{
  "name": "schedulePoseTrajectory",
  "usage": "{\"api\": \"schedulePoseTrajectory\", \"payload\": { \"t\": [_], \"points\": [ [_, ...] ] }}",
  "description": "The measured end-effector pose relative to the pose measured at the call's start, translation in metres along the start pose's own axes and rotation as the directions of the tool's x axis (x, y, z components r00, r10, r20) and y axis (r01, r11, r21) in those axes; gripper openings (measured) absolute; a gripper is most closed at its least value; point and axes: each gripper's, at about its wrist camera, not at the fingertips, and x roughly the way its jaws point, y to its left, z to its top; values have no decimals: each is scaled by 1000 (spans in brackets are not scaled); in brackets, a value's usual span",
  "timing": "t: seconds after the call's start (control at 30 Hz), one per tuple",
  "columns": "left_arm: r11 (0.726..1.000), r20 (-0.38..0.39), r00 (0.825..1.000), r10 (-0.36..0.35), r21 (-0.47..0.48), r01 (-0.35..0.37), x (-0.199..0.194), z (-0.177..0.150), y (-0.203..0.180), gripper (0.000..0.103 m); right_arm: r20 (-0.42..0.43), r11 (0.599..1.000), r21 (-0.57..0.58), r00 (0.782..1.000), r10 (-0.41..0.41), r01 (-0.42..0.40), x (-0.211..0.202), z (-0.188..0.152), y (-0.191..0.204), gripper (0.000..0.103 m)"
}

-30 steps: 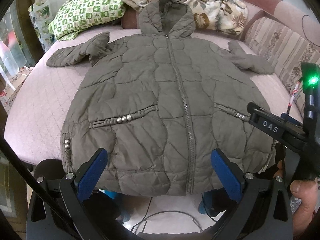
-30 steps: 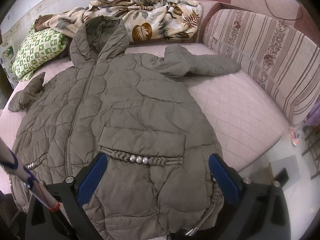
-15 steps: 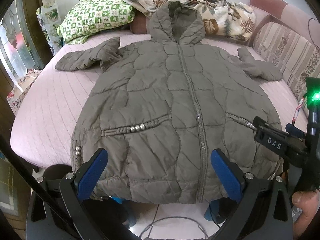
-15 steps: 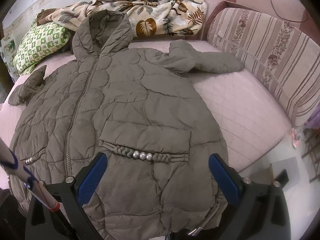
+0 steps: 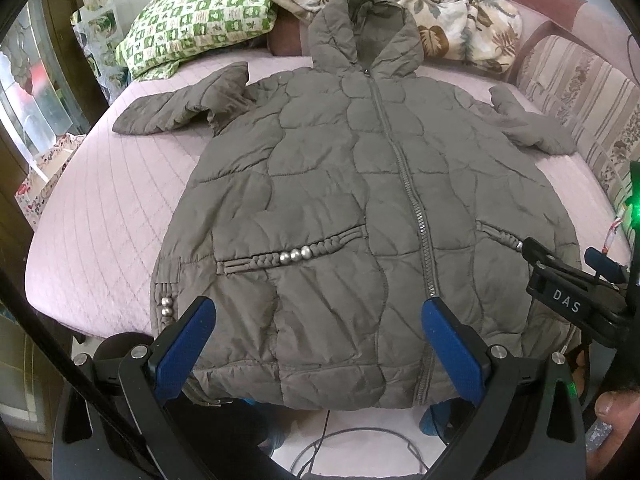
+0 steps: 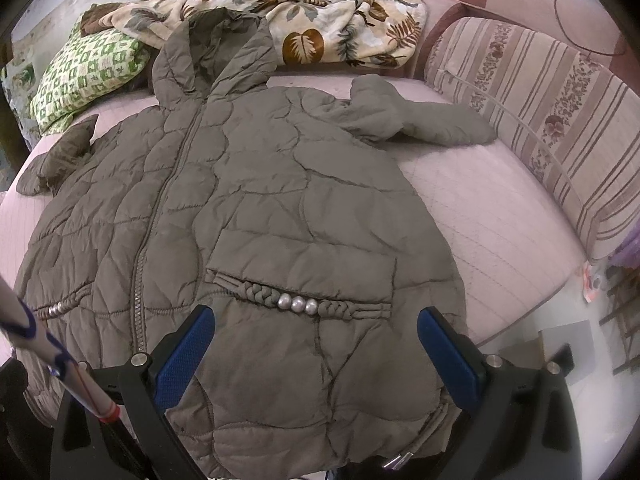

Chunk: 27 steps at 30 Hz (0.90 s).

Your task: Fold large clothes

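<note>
The big puffy coat (image 5: 360,216) lay flat and zipped on the pink bed (image 5: 100,216), sleeves out, ready for folding, while the left gripper (image 5: 316,344) and right gripper (image 6: 316,348) hovered above its bottom edge, jaws wide apart, holding nothing.

Soft even daylight, sharp, fisheye-warped edges.

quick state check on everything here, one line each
olive quilted hooded puffer jacket: spread flat, front up, unfolded
jacket's front zipper: closed
jacket sleeves: spread outward
left gripper: jaws open, empty
right gripper: jaws open, empty
leaf-print blanket: crumpled
</note>
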Motion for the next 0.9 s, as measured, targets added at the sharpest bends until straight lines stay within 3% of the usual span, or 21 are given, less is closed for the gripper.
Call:
{"api": "schedulePoseTrajectory", "payload": {
  "t": [0.43, 0.9],
  "points": [
    [998, -31, 1000, -1, -67, -1, 13, 7, 31, 103, -5, 999, -53, 1000, -12, 11, 0, 1, 17, 103],
    [991, 11, 999, 41, -129, -40, 31, 31, 82, 100, 40, 988, -152, 999, -27, 33, -7, 19, 49, 103]
  ]
}}
